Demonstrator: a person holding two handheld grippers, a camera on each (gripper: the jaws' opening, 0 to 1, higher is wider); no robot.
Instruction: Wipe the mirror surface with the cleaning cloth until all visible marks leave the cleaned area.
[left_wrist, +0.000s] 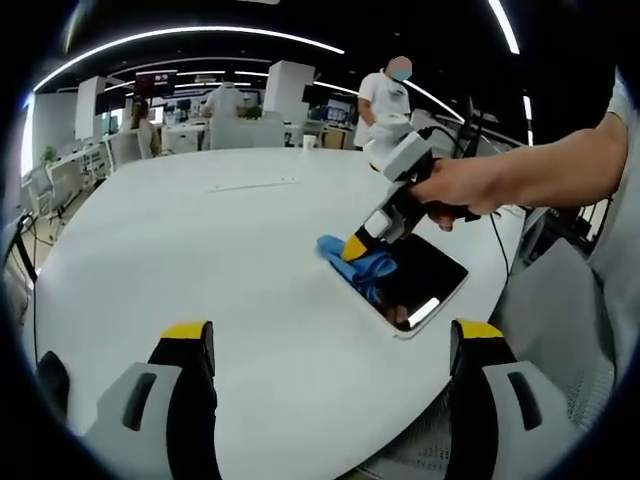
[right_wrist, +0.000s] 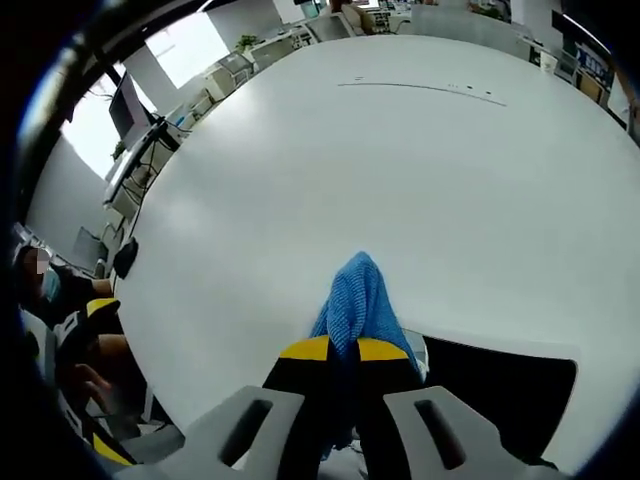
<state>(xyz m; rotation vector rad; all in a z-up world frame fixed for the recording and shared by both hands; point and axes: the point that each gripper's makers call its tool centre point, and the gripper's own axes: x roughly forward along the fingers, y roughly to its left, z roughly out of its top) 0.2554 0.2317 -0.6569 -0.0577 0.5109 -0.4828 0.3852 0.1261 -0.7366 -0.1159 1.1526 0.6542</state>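
A large round white table (left_wrist: 200, 260) takes up most of both views, with an office and people far off along the top of the left gripper view. Right of centre in that view lies the flat rectangular dark mirror with a pale rim (left_wrist: 425, 282), near the table's edge. My right gripper (left_wrist: 352, 248) comes in from the upper right, its jaws clamped together on the crumpled blue cleaning cloth (left_wrist: 368, 268), which rests on the mirror's left end. In the right gripper view the cloth (right_wrist: 355, 300) rises at lower centre, the mirror (right_wrist: 510, 385) at lower right. My left gripper (left_wrist: 330, 345) idles at the bottom, jaws apart, holding nothing. To wipe well, I judge I should press flat and sweep in overlapping strokes toward the uncovered right end.
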